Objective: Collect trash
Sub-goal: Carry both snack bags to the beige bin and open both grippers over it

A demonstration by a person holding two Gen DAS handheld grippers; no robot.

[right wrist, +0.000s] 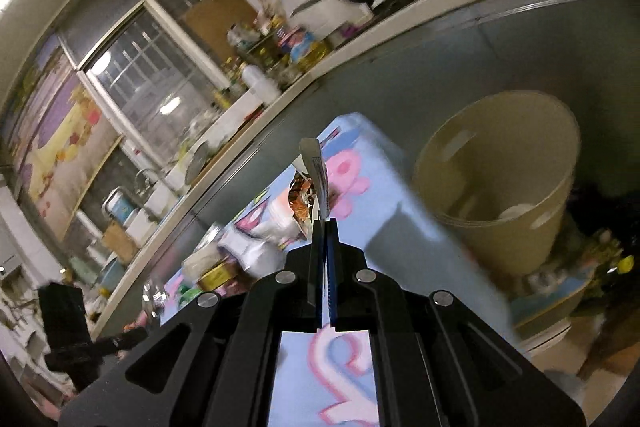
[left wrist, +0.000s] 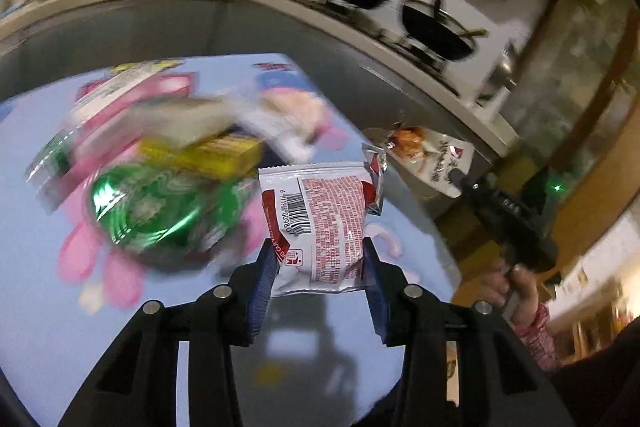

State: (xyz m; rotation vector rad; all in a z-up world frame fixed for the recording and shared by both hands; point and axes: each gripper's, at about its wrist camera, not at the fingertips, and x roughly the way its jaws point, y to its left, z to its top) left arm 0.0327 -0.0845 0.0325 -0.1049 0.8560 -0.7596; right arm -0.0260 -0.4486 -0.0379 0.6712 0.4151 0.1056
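Note:
My left gripper (left wrist: 320, 255) is shut on a red and white snack packet (left wrist: 320, 227) with a barcode, held above the blue cartoon-print table (left wrist: 32, 247). A blurred pile of trash lies on the table to its left: a green foil wrapper (left wrist: 160, 215), a yellow box (left wrist: 216, 155) and white wrappers (left wrist: 280, 123). My right gripper (right wrist: 325, 223) is shut on a thin white snack wrapper (right wrist: 316, 167), seen edge-on; it also shows at the right of the left wrist view (left wrist: 432, 155). A beige bin (right wrist: 504, 179) stands beyond the table's right edge.
A kitchen counter (left wrist: 400, 47) with black woks (left wrist: 436, 27) runs behind the table. Bottles and jars (right wrist: 280, 47) crowd the counter under a window. The other hand-held gripper (right wrist: 68, 327) shows at lower left of the right wrist view.

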